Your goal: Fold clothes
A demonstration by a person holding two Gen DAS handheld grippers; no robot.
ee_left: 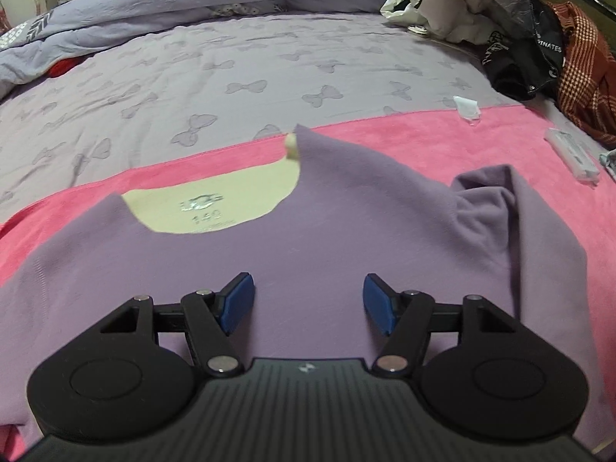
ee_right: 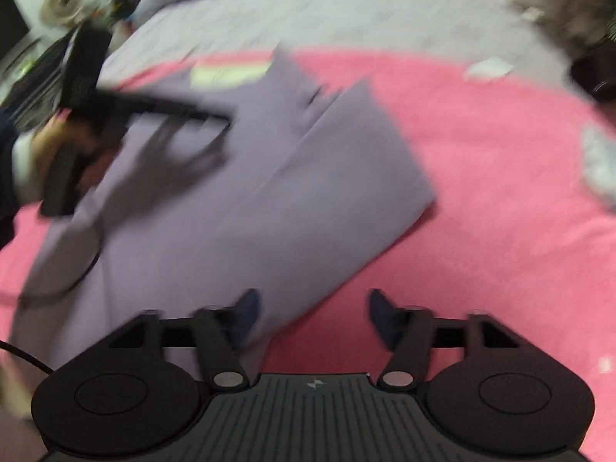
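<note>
A purple top [ee_left: 308, 238] is seen spread on a pink blanket [ee_left: 442, 142], which covers the near part of a bed w/ a lilac bow-print sheet [ee_left: 231, 77]. The L gripper [ee_left: 308, 304] is held directly above the top's chest area, jaws released and wide apart, nothing between the blue pads [ee_left: 238, 302]. The cream neck lining w/ printed size label [ee_left: 215, 204] is shown just ahead of it, toward the sheet side of the blanket. One sleeve [ee_left: 512, 208] is lying folded over at the garment's right side.

In the R wrist view (heavily motion-blurred), the R gripper [ee_right: 313, 317] is seen w/ jaws spread, nothing clamped; the top's [ee_right: 238, 192] lower edge is reached by the left pad, the right pad being over bare pink blanket [ee_right: 481, 192]. The L gripper [ee_right: 96, 115] is seen over the garment's far-left part; contact can't be told.

At the bed's far right corner a heap of other clothes [ee_left: 500, 19] is piled: white, black, red-check. A bunched grey-blue duvet [ee_left: 154, 4] is laid along the far edge. A small white packet [ee_left: 467, 107] is found at the blanket's far edge, a white box [ee_left: 573, 158] near its right edge. No containers are seen.
</note>
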